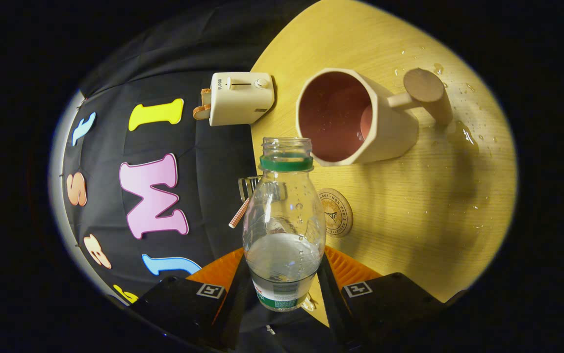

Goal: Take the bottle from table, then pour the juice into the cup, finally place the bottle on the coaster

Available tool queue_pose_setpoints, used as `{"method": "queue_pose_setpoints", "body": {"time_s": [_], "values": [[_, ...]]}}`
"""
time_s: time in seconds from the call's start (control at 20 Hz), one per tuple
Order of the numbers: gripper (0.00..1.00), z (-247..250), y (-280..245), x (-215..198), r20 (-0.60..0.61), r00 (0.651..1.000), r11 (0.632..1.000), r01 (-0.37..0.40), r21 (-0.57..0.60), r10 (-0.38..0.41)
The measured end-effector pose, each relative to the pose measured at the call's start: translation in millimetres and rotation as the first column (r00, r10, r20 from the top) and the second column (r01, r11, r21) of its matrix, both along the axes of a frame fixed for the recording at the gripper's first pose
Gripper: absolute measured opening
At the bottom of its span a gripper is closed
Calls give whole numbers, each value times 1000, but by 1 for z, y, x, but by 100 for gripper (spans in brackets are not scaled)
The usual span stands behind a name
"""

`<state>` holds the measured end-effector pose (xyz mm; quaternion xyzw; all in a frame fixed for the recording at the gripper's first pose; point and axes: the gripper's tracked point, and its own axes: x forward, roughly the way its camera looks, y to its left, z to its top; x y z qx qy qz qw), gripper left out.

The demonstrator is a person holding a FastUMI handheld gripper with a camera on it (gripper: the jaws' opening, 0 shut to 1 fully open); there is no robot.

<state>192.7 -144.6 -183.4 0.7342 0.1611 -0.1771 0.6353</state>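
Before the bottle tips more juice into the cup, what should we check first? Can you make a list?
1. Gripper jaws pressing both sides of the bottle: ok.
2. Bottle cap off, mouth open: ok.
3. Bottle mouth near the cup opening: ok.
4. Liquid left in the bottle: ok, some.
5. Table dry: not ok, drops beside the cup handle.
6. Coaster free for the bottle: ok.

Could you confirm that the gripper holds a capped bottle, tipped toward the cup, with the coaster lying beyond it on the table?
Not quite: the bottle is uncapped, its mouth open in the gripper view. The gripper does hold it tipped toward the cup, the coaster beyond.
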Motion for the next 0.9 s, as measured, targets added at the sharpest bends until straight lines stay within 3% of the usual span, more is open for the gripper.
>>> {"method": "queue_pose_setpoints", "body": {"time_s": [0.9], "values": [[73,0,-5,2,-17,998,980,71,188,-69]]}}
